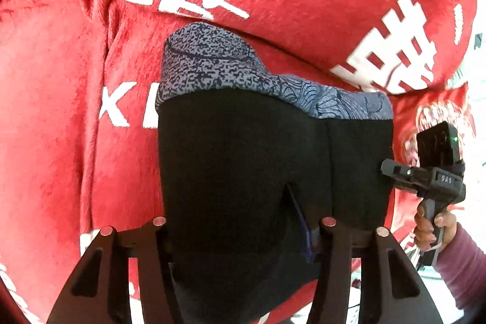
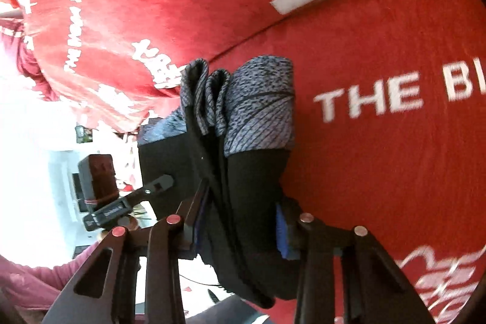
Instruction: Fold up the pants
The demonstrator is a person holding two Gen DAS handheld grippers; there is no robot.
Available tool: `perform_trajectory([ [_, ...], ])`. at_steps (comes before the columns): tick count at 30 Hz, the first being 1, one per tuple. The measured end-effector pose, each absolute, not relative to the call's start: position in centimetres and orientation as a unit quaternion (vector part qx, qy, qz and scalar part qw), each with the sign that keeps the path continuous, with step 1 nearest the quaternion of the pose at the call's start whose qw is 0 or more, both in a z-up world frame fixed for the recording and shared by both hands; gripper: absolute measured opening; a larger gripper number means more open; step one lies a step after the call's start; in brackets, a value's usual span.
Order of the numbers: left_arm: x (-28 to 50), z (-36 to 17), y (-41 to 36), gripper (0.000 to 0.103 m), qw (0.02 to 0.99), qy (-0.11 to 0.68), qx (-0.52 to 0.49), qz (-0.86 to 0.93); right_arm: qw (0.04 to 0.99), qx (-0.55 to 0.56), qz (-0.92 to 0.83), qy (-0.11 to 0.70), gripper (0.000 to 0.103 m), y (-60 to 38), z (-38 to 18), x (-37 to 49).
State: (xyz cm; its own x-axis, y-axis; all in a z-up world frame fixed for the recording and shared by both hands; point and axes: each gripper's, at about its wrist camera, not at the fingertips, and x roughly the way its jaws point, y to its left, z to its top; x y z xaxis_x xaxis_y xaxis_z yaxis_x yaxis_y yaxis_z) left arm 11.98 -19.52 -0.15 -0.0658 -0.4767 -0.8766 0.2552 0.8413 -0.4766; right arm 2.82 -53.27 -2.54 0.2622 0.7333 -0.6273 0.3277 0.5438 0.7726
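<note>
The pants point(image 1: 243, 148) are black with a grey-blue patterned waistband point(image 1: 209, 63), folded into a compact stack held above a red blanket. My left gripper point(image 1: 243, 236) is shut on the stack's near edge. My right gripper point(image 2: 240, 230) is shut on the stack's side, where the folded layers point(image 2: 243, 123) show edge-on. The right gripper point(image 1: 395, 172) also shows in the left wrist view, at the stack's right edge. The left gripper point(image 2: 161, 182) shows in the right wrist view, at the stack's left edge.
A red plush blanket point(image 1: 76, 141) with white characters and lettering covers the surface under and behind the pants. It also fills the right wrist view point(image 2: 379, 172). The person's hand point(image 1: 431, 230) in a pink sleeve holds the right gripper.
</note>
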Motion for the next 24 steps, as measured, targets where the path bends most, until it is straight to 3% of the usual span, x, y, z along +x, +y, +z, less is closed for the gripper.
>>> perform_trajectory([
  [7, 8.6, 2.4, -15.0, 0.056, 0.668, 0.688, -0.073, -0.273, 0.638, 0.486, 0.157, 0.576, 0.04, -49.2, -0.4, -2.0],
  [12, 5.9, 0.1, -12.8, 0.056, 0.665, 0.701, -0.044, -0.252, 0.629, 0.472, 0.141, 0.602, 0.04, -45.6, -2.4, -4.6],
  [14, 5.2, -1.7, -12.1, 0.081, 0.678, 0.698, -0.024, -0.229, 0.635, 0.432, 0.128, 0.628, 0.047, -44.4, -3.5, -4.4],
  [17, 4.9, -2.9, -10.8, 0.098, 0.699, 0.684, -0.02, -0.209, 0.663, 0.361, 0.104, 0.648, 0.063, -43.1, -4.0, -4.1],
  [20, 4.8, -2.9, -10.1, 0.102, 0.7, 0.687, -0.019, -0.193, 0.674, 0.327, 0.054, 0.66, 0.077, -42.7, -3.4, -4.2],
  [24, 4.3, -0.7, -9.9, 0.102, 0.716, 0.678, 0.03, -0.162, 0.68, 0.294, -0.019, 0.672, 0.079, -42.8, -1.5, -6.0],
])
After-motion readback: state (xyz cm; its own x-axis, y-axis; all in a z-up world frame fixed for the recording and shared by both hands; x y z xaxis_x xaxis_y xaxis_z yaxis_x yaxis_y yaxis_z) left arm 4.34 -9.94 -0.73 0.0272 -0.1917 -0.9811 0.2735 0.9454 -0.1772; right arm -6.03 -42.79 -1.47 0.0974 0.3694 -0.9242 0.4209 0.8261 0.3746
